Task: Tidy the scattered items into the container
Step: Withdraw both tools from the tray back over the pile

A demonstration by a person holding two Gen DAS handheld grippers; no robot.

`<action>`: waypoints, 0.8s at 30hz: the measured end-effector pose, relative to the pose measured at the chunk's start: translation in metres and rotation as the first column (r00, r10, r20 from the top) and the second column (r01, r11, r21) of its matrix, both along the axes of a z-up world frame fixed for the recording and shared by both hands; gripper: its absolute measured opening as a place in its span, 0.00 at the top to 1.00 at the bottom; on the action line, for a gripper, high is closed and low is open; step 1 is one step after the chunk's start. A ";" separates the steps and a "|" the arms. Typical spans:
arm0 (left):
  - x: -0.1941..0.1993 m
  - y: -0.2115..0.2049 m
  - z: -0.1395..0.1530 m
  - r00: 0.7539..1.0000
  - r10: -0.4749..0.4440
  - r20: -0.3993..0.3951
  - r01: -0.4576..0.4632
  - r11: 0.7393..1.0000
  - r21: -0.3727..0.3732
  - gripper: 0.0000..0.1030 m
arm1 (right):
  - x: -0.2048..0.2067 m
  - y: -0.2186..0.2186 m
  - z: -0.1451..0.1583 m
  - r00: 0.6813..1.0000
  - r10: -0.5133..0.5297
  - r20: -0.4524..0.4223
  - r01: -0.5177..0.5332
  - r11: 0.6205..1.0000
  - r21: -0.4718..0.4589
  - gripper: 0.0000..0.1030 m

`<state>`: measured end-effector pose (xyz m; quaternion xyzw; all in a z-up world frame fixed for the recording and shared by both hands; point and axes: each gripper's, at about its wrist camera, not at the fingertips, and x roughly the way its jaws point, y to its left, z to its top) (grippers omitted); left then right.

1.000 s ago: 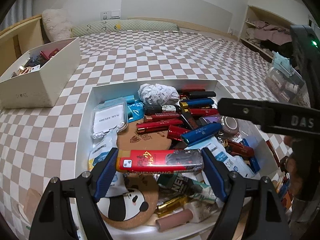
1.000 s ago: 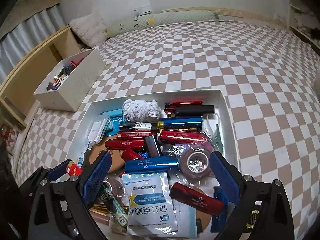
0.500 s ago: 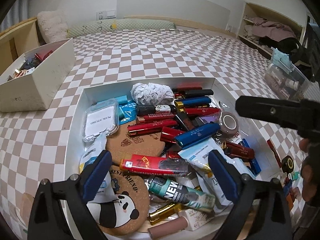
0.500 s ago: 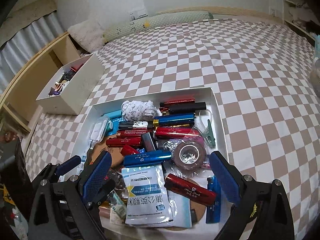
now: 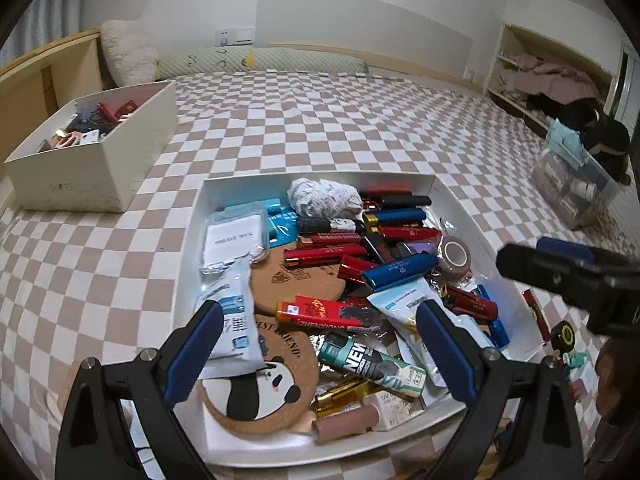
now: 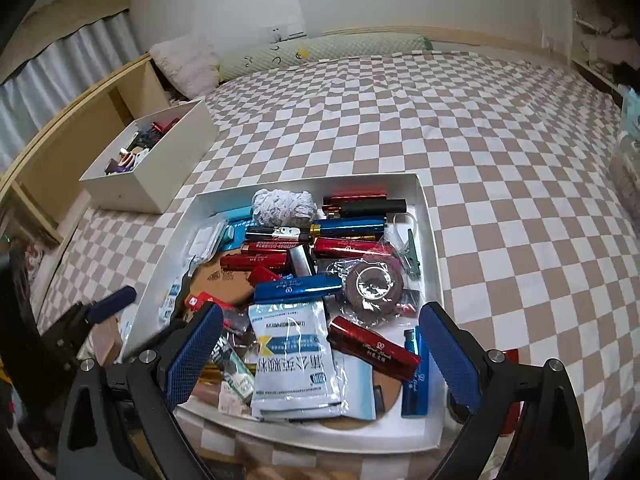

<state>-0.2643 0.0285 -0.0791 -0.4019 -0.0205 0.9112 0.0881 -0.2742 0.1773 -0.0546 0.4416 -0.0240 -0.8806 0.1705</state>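
Left wrist: cream box point(image 5: 116, 168) beside tray point(image 5: 192, 240), on checkered bedspread point(image 5: 320, 132).

Soft, even indoor light falls from above, fairly bright and a little cool. Shadows are faint — only thin dark edges inside the walls of the white tray point(image 5: 452, 200). Small glare spots sit on the shiny red and blue tubes point(image 6: 348, 227) and on plastic wrapping. Both fisheye views bend the checkered bed point(image 6: 500, 152) strongly near the edges, with black corners. The centre is sharp; the far wall point(image 5: 360, 16) looks slightly soft and grainy.
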 end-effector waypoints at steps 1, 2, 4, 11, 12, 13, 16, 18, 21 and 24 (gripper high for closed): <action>0.003 -0.001 0.002 1.000 0.002 -0.004 -0.002 1.000 0.003 0.05 | 0.003 0.000 0.001 1.000 0.002 -0.011 -0.002 1.000 0.017 0.05; 0.005 -0.002 0.004 1.000 0.003 -0.006 -0.003 1.000 0.004 0.05 | 0.006 0.000 0.002 1.000 0.005 -0.023 -0.004 0.999 0.035 0.05; 0.011 -0.002 0.008 1.000 0.002 -0.011 -0.002 1.000 0.007 0.05 | 0.011 0.000 0.004 0.999 0.010 -0.037 -0.008 0.999 0.054 0.05; 0.032 -0.005 0.020 0.999 0.013 -0.041 -0.012 0.999 0.038 0.00 | 0.036 0.004 0.011 0.994 0.031 -0.106 -0.023 0.997 0.080 0.00; 0.035 -0.004 0.022 0.999 0.013 -0.042 -0.012 0.999 0.034 0.00 | 0.039 0.005 0.012 0.994 0.032 -0.109 -0.024 0.996 0.082 0.00; 0.037 -0.003 0.023 0.999 0.012 -0.043 -0.010 0.999 0.030 0.00 | 0.042 0.006 0.013 0.993 0.031 -0.111 -0.022 0.996 0.084 0.00; 0.045 -0.001 0.027 0.999 0.002 -0.049 -0.001 1.000 0.024 0.00 | 0.049 0.010 0.015 0.993 0.024 -0.116 -0.014 0.996 0.085 0.00; 0.050 0.000 0.030 0.999 -0.004 -0.055 0.005 1.000 0.019 0.00 | 0.052 0.013 0.016 0.993 0.018 -0.119 -0.009 0.997 0.080 0.00; 0.058 0.003 0.034 0.998 -0.010 -0.061 0.010 1.000 0.008 0.00 | 0.058 0.017 0.018 0.992 0.015 -0.124 -0.005 0.997 0.080 0.00; 0.065 0.004 0.037 0.998 -0.009 -0.066 0.010 1.000 0.013 0.00 | 0.065 0.021 0.019 0.991 0.014 -0.129 -0.004 0.996 0.084 0.00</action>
